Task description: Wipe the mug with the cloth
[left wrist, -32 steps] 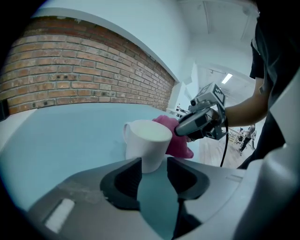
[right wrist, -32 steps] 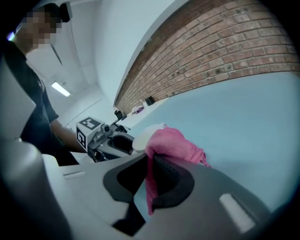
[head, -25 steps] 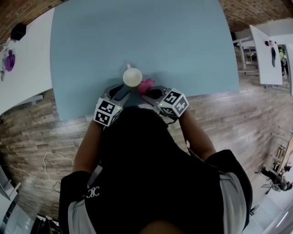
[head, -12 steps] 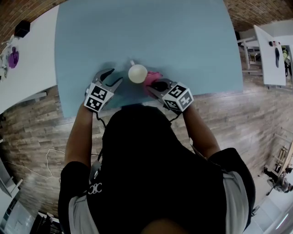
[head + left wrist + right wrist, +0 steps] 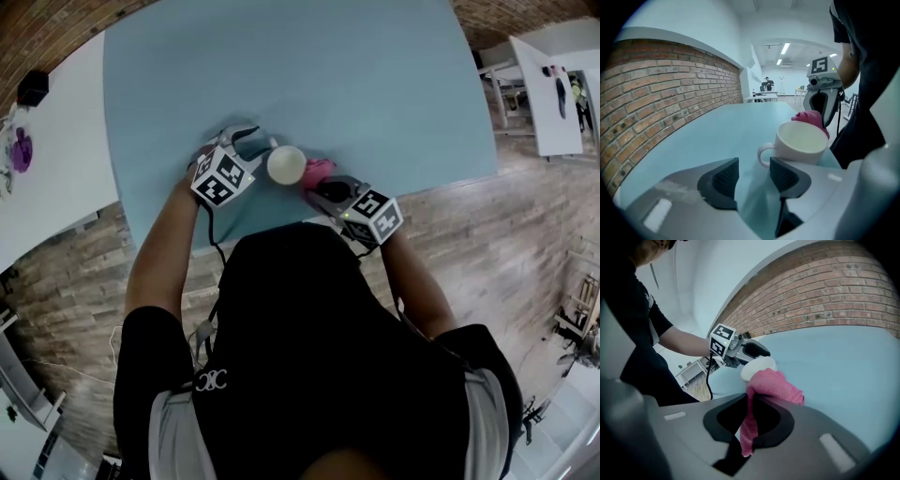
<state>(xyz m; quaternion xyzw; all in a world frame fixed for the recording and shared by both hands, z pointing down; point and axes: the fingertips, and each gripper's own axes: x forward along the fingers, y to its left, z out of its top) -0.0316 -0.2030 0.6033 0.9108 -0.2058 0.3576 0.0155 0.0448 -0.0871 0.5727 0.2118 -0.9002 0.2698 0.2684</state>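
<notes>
Cream ceramic mug point(image 5: 286, 164) sits near the pale-blue bench's point(image 5: 328, 75) six-o'clock edge: left gripper point(image 5: 753, 165), jaws apart and empty at its nine o'clock, looks poised to steady the handle, while right gripper point(image 5: 751, 404) clamps the pink fabric cloth point(image 5: 317, 171) at three o'clock for wiping.

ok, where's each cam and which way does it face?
Head view: on the person's head, facing steeply down on the table; shows torso, arms, left claw, right claw.
Left gripper view: on the left claw, along its open jaws toward the mug; the right claw behind.
Right gripper view: on the right claw, along jaws shut on the cloth; left claw and forearm beyond.
Shared: gripper views face each other; all show mug and cloth.
</notes>
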